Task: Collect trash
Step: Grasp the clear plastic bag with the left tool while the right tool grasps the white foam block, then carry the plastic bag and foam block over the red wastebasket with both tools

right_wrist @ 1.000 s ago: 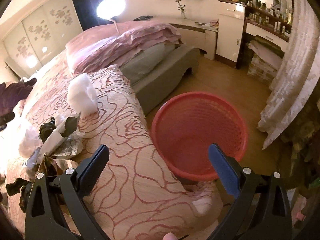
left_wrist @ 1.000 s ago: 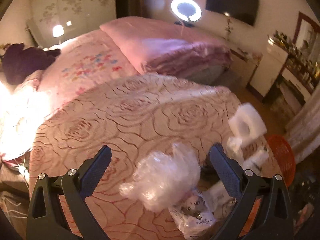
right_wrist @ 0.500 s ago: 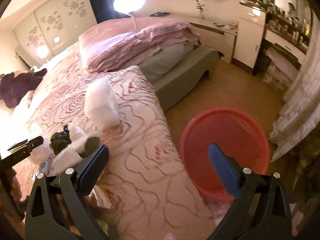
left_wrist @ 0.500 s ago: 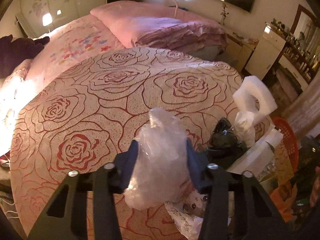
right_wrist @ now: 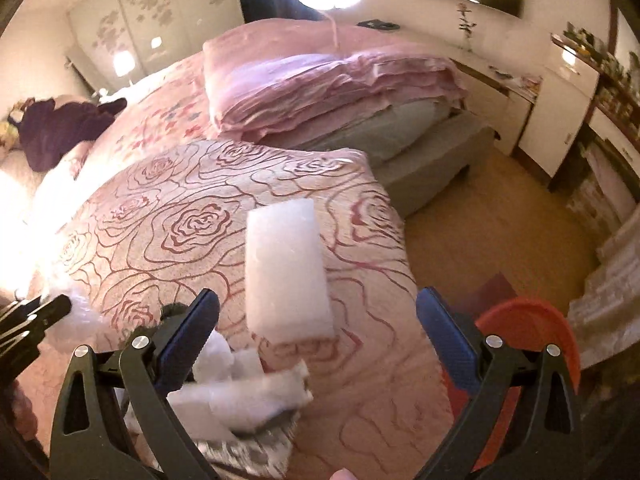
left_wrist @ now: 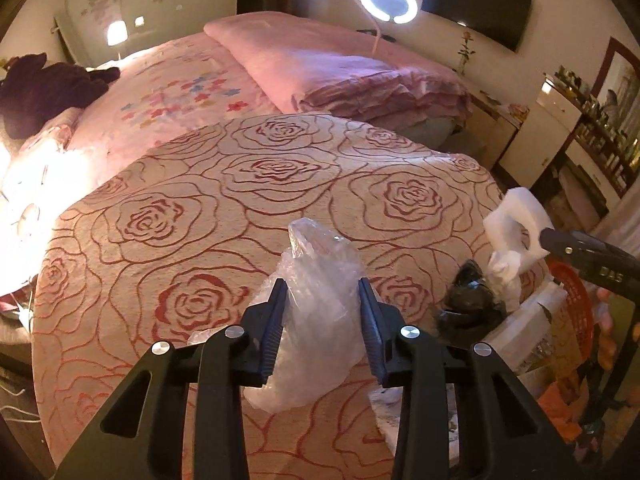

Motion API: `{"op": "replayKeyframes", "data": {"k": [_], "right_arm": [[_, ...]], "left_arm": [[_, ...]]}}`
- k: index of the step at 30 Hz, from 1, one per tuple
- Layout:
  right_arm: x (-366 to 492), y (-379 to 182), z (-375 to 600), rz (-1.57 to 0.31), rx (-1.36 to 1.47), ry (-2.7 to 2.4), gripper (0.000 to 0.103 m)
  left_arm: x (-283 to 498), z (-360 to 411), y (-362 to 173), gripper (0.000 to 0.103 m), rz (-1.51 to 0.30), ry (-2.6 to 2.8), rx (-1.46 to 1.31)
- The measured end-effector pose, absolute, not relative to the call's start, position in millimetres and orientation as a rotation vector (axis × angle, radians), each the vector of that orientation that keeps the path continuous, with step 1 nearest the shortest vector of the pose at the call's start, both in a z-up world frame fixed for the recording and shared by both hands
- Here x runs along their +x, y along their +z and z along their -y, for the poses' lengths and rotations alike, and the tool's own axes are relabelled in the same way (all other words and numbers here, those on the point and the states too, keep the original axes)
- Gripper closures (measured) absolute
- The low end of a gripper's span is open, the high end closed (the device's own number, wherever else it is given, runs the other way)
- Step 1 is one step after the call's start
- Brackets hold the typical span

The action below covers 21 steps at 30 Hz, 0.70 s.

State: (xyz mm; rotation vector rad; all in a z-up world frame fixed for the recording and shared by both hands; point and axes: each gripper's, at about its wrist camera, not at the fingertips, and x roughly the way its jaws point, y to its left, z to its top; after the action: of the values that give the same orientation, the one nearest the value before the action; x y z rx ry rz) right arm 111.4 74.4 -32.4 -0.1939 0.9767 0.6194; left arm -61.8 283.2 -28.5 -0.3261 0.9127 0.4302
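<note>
On bed point(left_wrist: 240, 184): left gripper point(left_wrist: 322, 320) just closed, clamping bag point(left_wrist: 316, 320); right gripper point(right_wrist: 316, 320) narrowing, apart around foam point(right_wrist: 284, 276).

On the bed point(left_wrist: 168, 184), the crumpled plastic bag point(left_wrist: 316, 312) sits between the fingers point(left_wrist: 272, 328) of the left gripper point(left_wrist: 322, 328), with the foam block point(right_wrist: 286, 272) to its right near the bed's edge. Crumpled wrappers point(right_wrist: 244, 396) lie before the block, just beside the right gripper point(right_wrist: 316, 340), whose fingers straddle it without touching. The basket point(right_wrist: 532, 344) stands on the floor point(right_wrist: 500, 240) right of the bed; folded bedding point(left_wrist: 344, 80) lies behind.
</note>
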Motion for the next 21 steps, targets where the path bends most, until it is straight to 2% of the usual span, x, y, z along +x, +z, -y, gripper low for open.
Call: {"op": "replayKeyframes", "data": {"k": [2, 5, 8, 21], "right_arm": [[115, -38, -85, -0.998, -0.213, 0.64, 0.029], [118, -46, -92, -1.035, -0.233, 0.654, 0.048], [117, -50, -92, -1.042, -0.232, 0.648, 0.06], [110, -19, -63, -0.941, -0.161, 0.633, 0.06]], "left_arm": [[-63, -285, -29, 0.069, -0.912, 0.434, -0.33], [-66, -287, -29, 0.069, -0.912, 0.438, -0.334], [-67, -286, -29, 0.069, -0.91, 0.439, -0.334], [-63, -269, -9, 0.069, -0.876, 0.414, -0.294]]}}
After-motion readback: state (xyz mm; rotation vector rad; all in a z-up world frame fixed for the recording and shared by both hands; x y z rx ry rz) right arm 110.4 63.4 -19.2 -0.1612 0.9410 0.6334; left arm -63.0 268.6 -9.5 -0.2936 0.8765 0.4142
